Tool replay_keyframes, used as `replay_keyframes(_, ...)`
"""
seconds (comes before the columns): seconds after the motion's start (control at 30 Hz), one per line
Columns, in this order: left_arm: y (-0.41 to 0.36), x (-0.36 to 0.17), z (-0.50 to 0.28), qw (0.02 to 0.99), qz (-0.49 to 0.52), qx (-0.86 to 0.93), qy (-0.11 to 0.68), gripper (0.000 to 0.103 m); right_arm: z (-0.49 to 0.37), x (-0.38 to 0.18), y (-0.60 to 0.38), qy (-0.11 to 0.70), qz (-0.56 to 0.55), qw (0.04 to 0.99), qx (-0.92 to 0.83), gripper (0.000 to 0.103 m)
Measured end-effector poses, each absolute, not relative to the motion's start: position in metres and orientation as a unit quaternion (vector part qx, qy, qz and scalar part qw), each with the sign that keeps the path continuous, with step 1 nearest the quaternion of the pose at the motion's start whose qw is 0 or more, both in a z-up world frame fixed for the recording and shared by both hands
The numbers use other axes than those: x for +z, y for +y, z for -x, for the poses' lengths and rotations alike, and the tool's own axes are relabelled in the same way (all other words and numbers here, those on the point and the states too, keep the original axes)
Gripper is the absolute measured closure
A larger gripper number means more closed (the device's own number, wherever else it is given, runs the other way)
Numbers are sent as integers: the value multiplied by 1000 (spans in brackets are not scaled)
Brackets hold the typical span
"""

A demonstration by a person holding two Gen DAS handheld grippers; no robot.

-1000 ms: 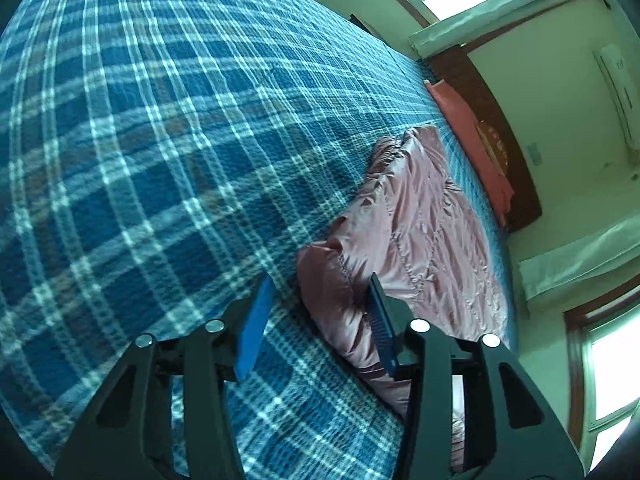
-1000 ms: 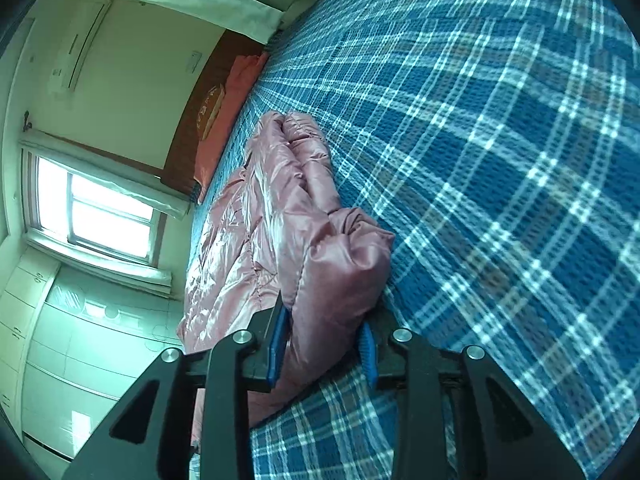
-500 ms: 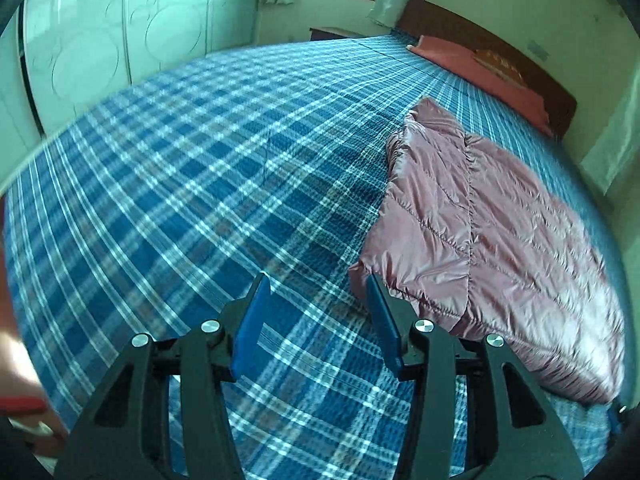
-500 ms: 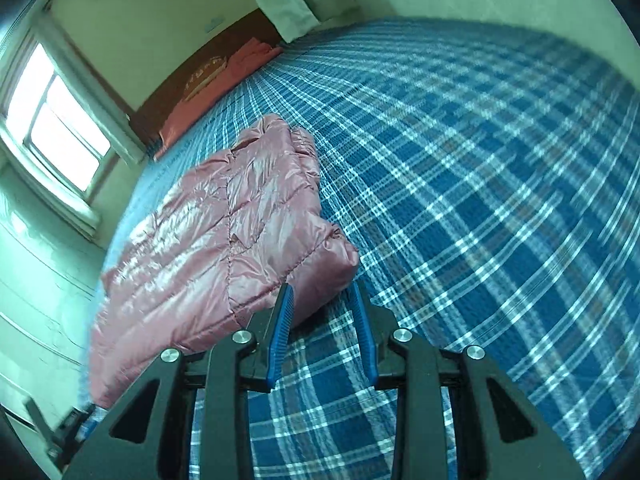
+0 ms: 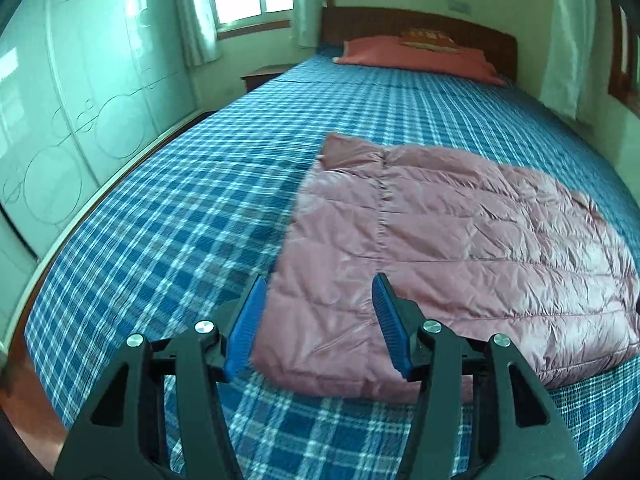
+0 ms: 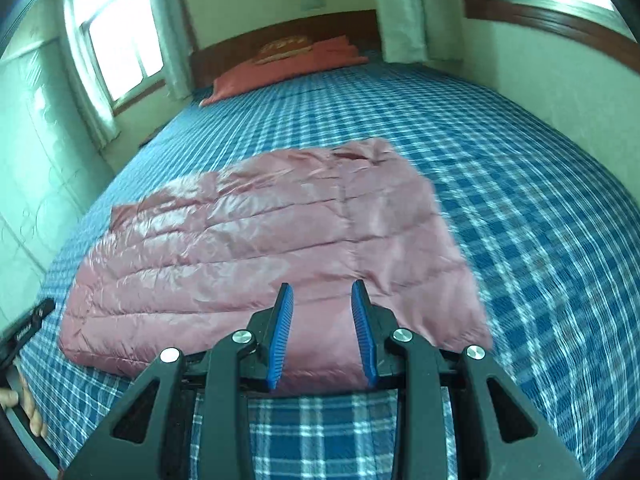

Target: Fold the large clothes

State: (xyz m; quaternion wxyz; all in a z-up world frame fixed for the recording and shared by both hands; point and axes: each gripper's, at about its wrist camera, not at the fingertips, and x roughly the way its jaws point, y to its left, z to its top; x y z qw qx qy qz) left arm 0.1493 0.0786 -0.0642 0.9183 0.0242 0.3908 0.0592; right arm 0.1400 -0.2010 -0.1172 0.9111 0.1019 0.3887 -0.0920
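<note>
Bedspread [image 5: 168,216] in blue plaid covers the whole bed beneath us, reaching back to a dark wooden headboard [image 5: 420,24] with an orange-red pillow [image 5: 416,54] laid against it. Pale wardrobe doors [image 5: 72,120] line one side of the room, and a bright window [image 6: 120,40] with light curtains sits near the head of the bed.

On the bedspread lies the pink quilted jacket [image 5: 440,240], folded into a rough rectangle and lying flat near the foot of the bed.

We hold our left gripper [image 5: 318,318] above the jacket's near corner; its blue pads [image 5: 246,320] are spreading apart with nothing pressed between them. Our right gripper [image 6: 322,328] hangs over the jacket's near edge, its pads [image 6: 282,332] set apart and empty, clear of the fabric.

At the lower left edge of the right wrist view, fingers of a hand [image 6: 28,408] show beside a dark device [image 6: 28,326].
</note>
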Motion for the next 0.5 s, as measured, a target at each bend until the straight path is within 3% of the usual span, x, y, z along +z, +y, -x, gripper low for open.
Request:
replay_keyframes(0.2, 29, -80, -191, 910, -111, 50, 396, 48, -191, -121, -163, 410, -44, 909, -62, 72)
replay_keyframes(0.5, -3, -103, -251, 896, -127, 53, 422, 48, -253, -139, -131, 428, 8, 902, -54, 72)
